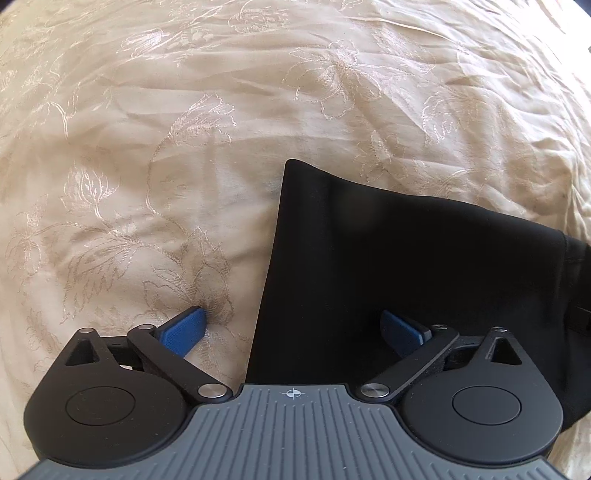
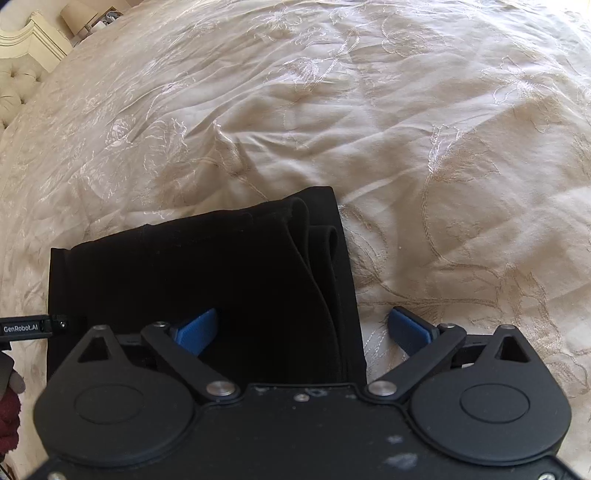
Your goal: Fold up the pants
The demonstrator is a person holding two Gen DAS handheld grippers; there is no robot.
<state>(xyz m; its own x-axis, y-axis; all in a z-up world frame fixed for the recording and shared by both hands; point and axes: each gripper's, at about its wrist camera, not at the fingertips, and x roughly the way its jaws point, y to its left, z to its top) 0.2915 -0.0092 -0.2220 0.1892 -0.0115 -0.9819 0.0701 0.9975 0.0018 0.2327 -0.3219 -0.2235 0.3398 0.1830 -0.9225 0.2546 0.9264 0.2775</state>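
Left gripper (image 1: 293, 328): its blue fingers (image 1: 186, 330) are standing wide apart and gripping nothing. The left finger is hanging over bare bedspread (image 1: 147, 147); the right finger is hanging over black cloth. Whether either pad is touching the surface cannot be told.

Right gripper (image 2: 303, 330): its fingers (image 2: 197, 330) are likewise spread wide and empty, the left one over black cloth, the right one over bedspread (image 2: 443, 184).

The pants (image 1: 388, 277) are lying folded in a compact black stack on the bed, between and under the two grippers. In the left wrist view the stack's left edge is running straight up from between the fingers to a sharp far corner, and the far edge is sloping down to the right. In the right wrist view the pants (image 2: 203, 266) are showing their right edge, where several rolled layers are lying stacked just inside the border; the left edge is dropping straight down at frame left.

Open bedspread, cream with embroidered flowers and creased, is extending on all far sides of the stack in both views.

A black bar marked GenRobot.AI (image 2: 31, 328) is entering the right wrist view at left, its tip over the stack's left edge. A tufted headboard (image 2: 16, 85) and a lamp (image 2: 79, 16) are showing at the far upper left.
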